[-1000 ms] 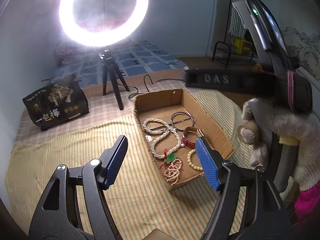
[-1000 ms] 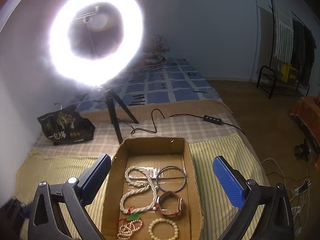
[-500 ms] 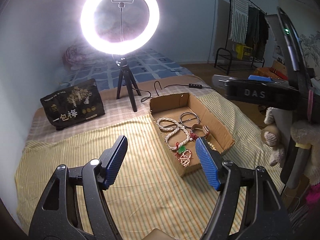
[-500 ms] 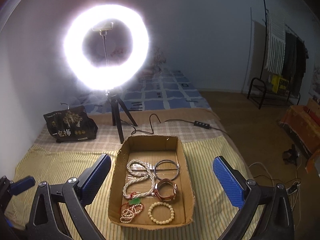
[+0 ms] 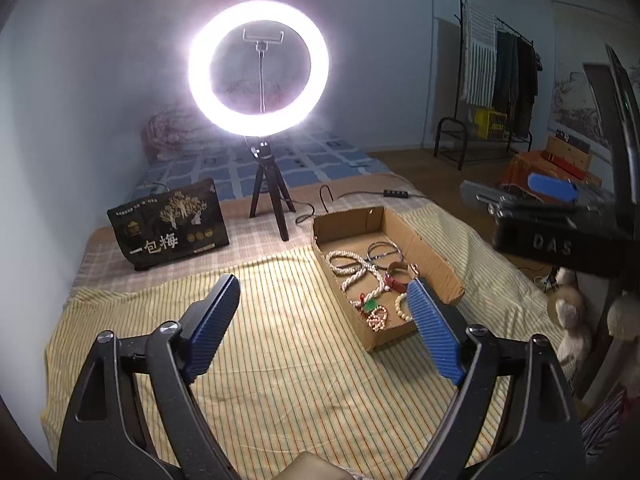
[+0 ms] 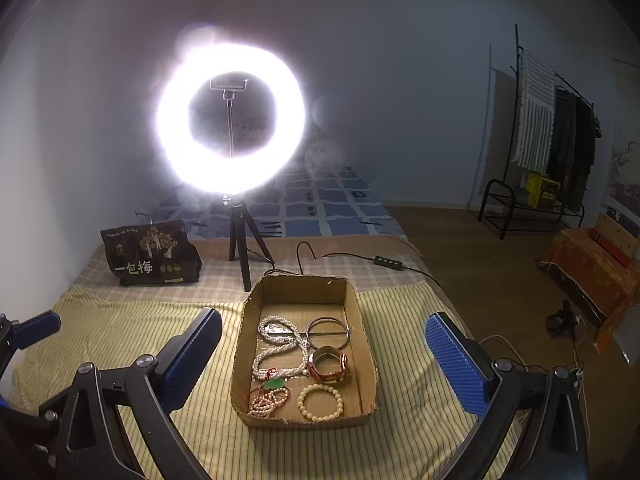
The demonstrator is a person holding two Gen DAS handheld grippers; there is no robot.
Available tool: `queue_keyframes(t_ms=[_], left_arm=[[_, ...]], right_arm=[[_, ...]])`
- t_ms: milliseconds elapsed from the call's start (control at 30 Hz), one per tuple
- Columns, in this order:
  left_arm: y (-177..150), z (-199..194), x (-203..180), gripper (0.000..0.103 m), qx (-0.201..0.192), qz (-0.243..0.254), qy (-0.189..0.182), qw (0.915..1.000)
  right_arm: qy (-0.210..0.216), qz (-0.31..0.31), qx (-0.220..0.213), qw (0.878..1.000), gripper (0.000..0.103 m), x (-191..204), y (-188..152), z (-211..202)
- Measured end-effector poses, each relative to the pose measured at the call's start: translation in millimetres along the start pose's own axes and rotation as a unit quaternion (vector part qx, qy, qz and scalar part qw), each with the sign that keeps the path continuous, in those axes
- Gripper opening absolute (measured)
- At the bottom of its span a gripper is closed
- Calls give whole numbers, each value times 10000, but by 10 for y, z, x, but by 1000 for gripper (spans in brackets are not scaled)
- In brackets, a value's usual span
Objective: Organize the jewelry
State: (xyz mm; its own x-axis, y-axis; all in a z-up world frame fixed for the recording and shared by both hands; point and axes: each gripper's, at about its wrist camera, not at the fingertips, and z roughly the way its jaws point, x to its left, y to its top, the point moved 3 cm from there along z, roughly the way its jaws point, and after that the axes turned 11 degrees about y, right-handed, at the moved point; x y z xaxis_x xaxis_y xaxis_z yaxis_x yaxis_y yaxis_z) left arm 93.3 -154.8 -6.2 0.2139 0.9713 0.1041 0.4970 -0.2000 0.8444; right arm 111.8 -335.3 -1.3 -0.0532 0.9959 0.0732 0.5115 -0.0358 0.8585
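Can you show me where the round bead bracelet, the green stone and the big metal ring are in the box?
bead bracelet (image 6: 320, 402): right wrist view, on its lower beads.
green stone (image 6: 274, 383): right wrist view, on its middle.
metal ring (image 6: 347, 326): right wrist view, on its right rim.

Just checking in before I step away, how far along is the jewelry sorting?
Done: nothing looks sorted yet. The pearl necklace, bangle, watch and bead bracelet all lie loose together in the cardboard box.
In hand: nothing. The left gripper and right gripper are both open and empty.
Left: the sorting itself.
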Motion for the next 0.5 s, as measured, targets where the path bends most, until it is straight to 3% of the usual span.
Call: queue_keyframes(t_ms=[167, 300, 500], left_arm=[[-19, -42, 17, 90, -62, 68, 75, 9999], [-54, -45, 16, 101, -14, 59, 68, 10000], [-80, -58, -15, 102, -105, 200, 227, 9995]], right_arm=[[-10, 80, -32, 10000, 103, -1, -93, -90], [-33, 97, -31, 9999, 103, 6, -173, -100], [-145, 132, -100, 9998, 103, -15, -255, -119]])
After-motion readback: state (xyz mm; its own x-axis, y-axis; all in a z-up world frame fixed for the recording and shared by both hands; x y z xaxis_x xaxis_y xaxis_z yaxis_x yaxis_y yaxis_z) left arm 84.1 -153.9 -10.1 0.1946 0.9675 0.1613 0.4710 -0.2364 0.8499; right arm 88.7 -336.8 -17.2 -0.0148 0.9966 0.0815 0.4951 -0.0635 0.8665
